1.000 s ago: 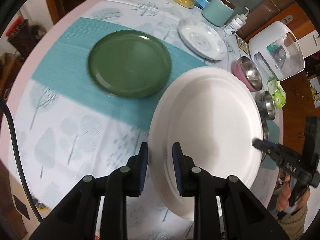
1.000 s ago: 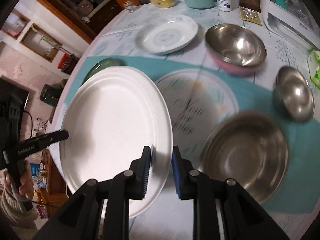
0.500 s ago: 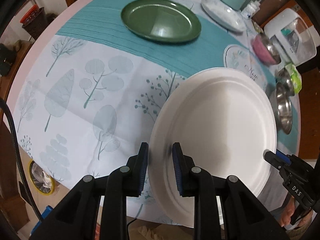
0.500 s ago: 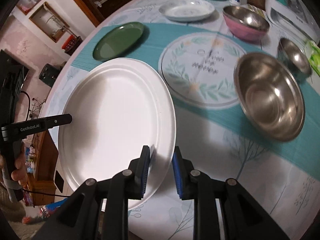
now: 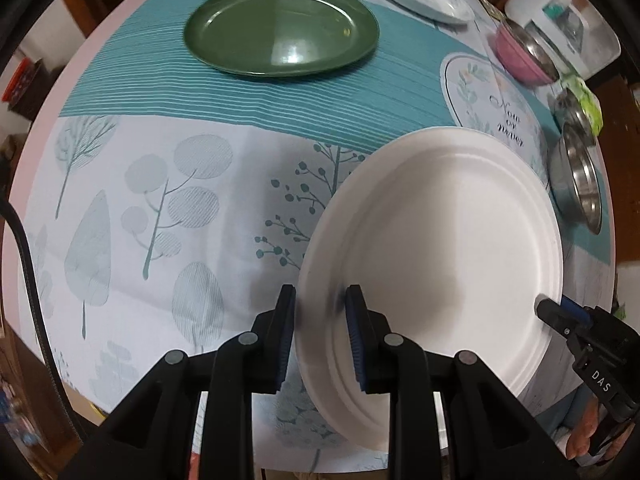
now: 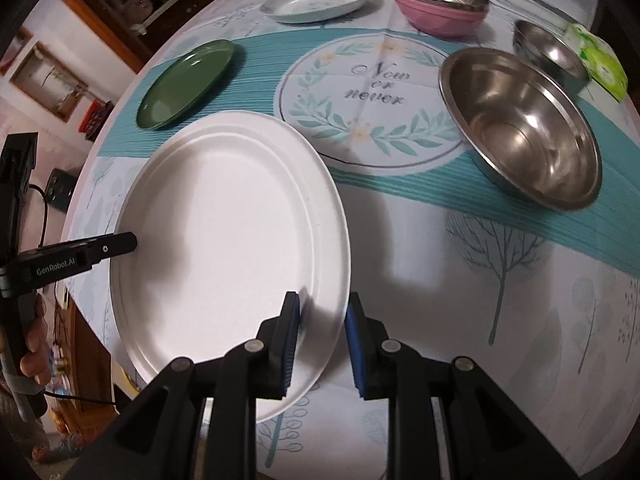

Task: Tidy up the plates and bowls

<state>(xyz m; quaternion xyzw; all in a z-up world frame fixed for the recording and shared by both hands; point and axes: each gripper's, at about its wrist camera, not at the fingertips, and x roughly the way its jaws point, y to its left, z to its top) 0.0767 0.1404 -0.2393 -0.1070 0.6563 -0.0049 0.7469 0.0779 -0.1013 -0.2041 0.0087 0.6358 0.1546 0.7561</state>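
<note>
White paper plate (image 5: 440,248) fills the left wrist view, its near rim pinched in the left hand-held gripper (image 5: 320,336), its length running ahead and right; the green plate (image 5: 280,28) lies far ahead.

Right wrist view: the right hand-held gripper (image 6: 322,344) pinches the opposite rim, the plate ahead-left above the surface (image 6: 500,320), steel bowl (image 6: 524,128) ahead-right.

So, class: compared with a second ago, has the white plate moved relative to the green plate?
Yes. The white plate has come toward the table's near edge, away from the green plate.
</note>
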